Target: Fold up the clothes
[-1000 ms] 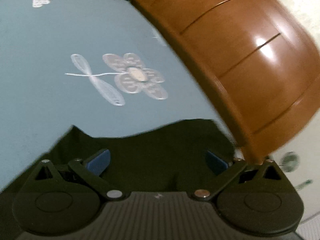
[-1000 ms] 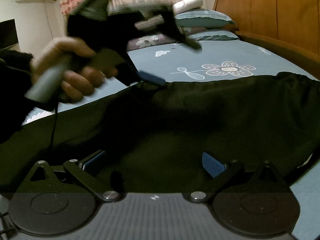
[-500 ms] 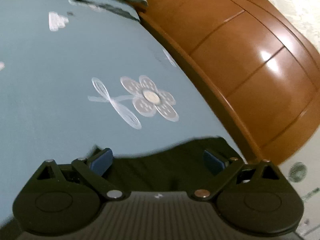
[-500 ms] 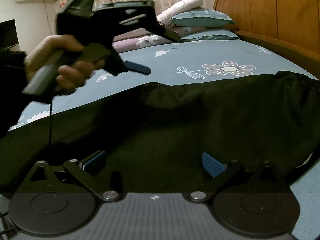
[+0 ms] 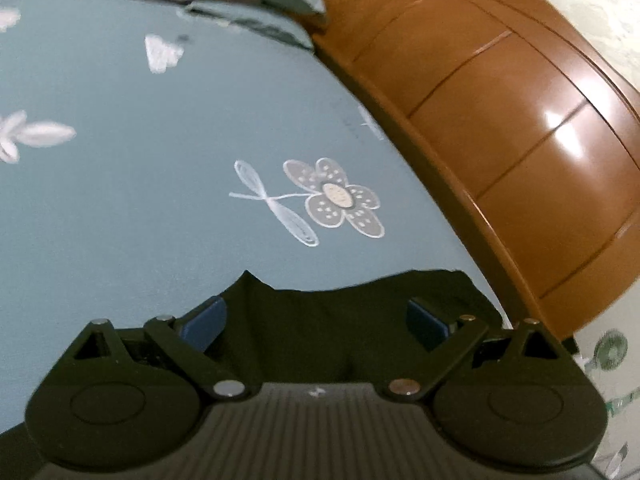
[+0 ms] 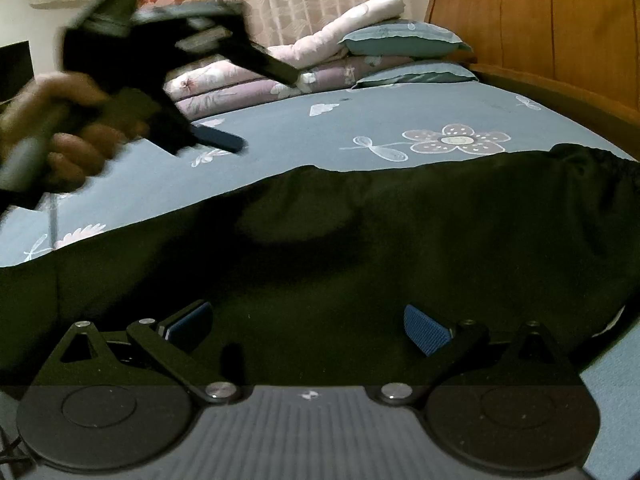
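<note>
Blue-padded, the right gripper (image 6: 308,326) has its fingers spread apart over the black garment (image 6: 360,240) – empty. On the left, the left gripper (image 5: 316,316) hangs above the cloth's far edge, fingers likewise apart. Around the garment lies the flowered blue bedsheet (image 6: 360,120) – wooden headboard (image 6: 540,20) at the far right.

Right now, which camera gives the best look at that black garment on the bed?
The right wrist view: the black garment spreads across nearly the whole bed width there, far edge visible. The left wrist view shows only a small end of it near the wooden bed frame.
</note>
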